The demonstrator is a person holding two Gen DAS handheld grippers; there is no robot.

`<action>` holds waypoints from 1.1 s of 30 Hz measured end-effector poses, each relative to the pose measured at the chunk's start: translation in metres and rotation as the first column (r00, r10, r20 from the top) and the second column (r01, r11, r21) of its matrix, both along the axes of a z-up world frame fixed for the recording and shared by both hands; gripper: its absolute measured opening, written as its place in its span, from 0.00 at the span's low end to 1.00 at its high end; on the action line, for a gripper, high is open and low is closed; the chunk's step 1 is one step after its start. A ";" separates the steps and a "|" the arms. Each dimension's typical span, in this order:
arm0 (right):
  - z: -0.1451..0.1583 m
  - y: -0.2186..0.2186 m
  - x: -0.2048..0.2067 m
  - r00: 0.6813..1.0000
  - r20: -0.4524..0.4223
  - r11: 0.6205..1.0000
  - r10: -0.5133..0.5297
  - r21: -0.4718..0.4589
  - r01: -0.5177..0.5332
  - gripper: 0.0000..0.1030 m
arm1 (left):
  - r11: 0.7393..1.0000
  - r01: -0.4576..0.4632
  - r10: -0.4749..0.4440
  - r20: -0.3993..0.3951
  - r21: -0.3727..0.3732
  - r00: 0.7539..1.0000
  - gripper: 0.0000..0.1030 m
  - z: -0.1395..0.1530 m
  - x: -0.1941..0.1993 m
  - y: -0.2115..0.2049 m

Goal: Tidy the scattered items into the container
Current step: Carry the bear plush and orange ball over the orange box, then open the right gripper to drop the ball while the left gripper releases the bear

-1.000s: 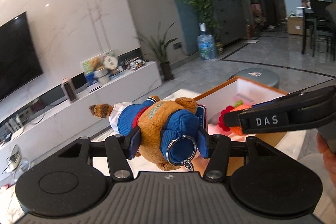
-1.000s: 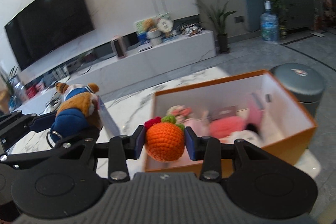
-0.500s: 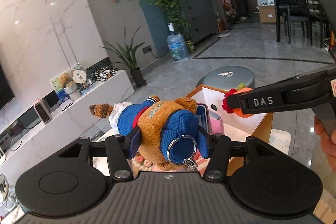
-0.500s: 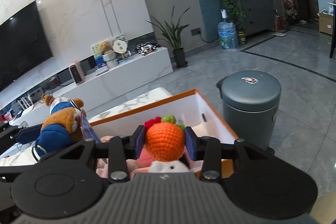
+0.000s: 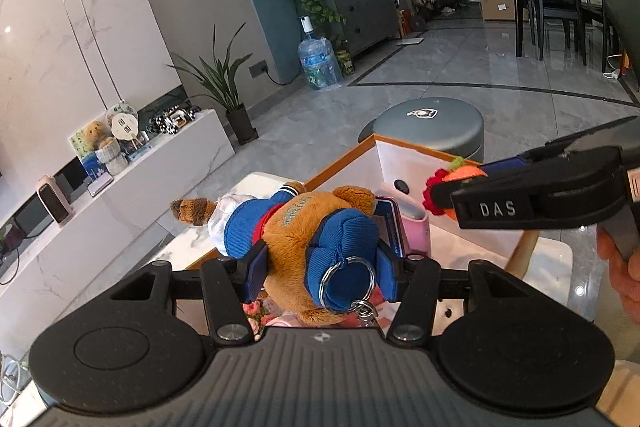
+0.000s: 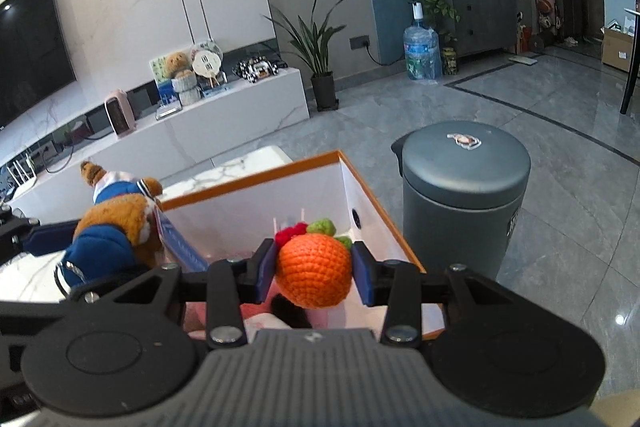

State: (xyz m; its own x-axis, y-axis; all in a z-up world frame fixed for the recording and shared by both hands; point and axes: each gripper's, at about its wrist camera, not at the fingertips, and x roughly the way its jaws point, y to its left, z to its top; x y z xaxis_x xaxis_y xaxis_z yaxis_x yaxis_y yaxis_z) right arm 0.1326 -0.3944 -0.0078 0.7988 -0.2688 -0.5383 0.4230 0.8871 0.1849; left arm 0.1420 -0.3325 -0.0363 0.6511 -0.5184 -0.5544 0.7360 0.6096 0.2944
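Both loads are ready to drop: your left gripper [image 5: 320,263] has its jaws clamped on the plush bear [image 5: 308,239], your right gripper [image 6: 313,269] pinches the crocheted orange [image 6: 314,275], each above the orange-rimmed box [image 6: 376,211] (already holding pink items). Lower inside the walls, then release.

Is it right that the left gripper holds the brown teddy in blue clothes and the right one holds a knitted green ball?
Not quite: the right gripper holds an orange knitted ball, as the right wrist view shows. The left gripper does hold the brown teddy in blue clothes.
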 end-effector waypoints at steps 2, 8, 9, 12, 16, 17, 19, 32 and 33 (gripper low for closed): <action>-0.004 0.000 0.004 1.000 -0.014 1.000 0.000 -0.002 0.000 0.42 | 1.000 0.003 -0.003 -0.008 0.002 1.000 0.61 -0.002 0.006 0.000; -0.013 0.001 0.010 0.999 -0.041 0.999 -0.008 -0.032 0.007 0.42 | 1.000 0.007 -0.007 -0.037 -0.015 0.999 0.61 -0.004 0.017 0.002; -0.014 0.001 0.010 0.999 -0.047 0.999 -0.010 -0.033 0.009 0.42 | 1.000 0.009 -0.010 -0.041 -0.018 0.999 0.61 -0.004 0.017 0.001; -0.014 0.000 0.009 0.998 -0.057 0.999 -0.010 -0.033 0.008 0.42 | 1.000 0.025 -0.026 -0.047 -0.018 0.999 0.61 -0.006 0.017 0.000; -0.017 0.000 0.006 0.997 -0.082 1.000 -0.014 -0.026 0.012 0.43 | 0.999 0.040 -0.040 -0.061 -0.011 0.997 0.61 -0.009 0.017 -0.005; -0.018 0.000 0.006 0.996 -0.087 1.000 -0.015 -0.020 0.013 0.43 | 0.999 0.045 -0.045 -0.065 -0.009 0.997 0.61 -0.010 0.017 -0.006; -0.021 0.000 0.004 0.995 -0.097 1.000 -0.015 -0.010 0.014 0.43 | 0.998 0.063 -0.063 -0.070 -0.003 0.996 0.61 -0.013 0.014 -0.009; -0.021 -0.003 -0.004 0.997 -0.055 0.998 -0.045 0.029 0.047 0.46 | 0.994 0.102 -0.100 -0.064 0.029 0.993 0.61 -0.023 0.010 -0.021; -0.021 -0.003 -0.006 0.998 -0.047 0.998 -0.050 0.035 0.052 0.48 | 0.994 0.106 -0.104 -0.064 0.032 0.993 0.61 -0.024 0.010 -0.022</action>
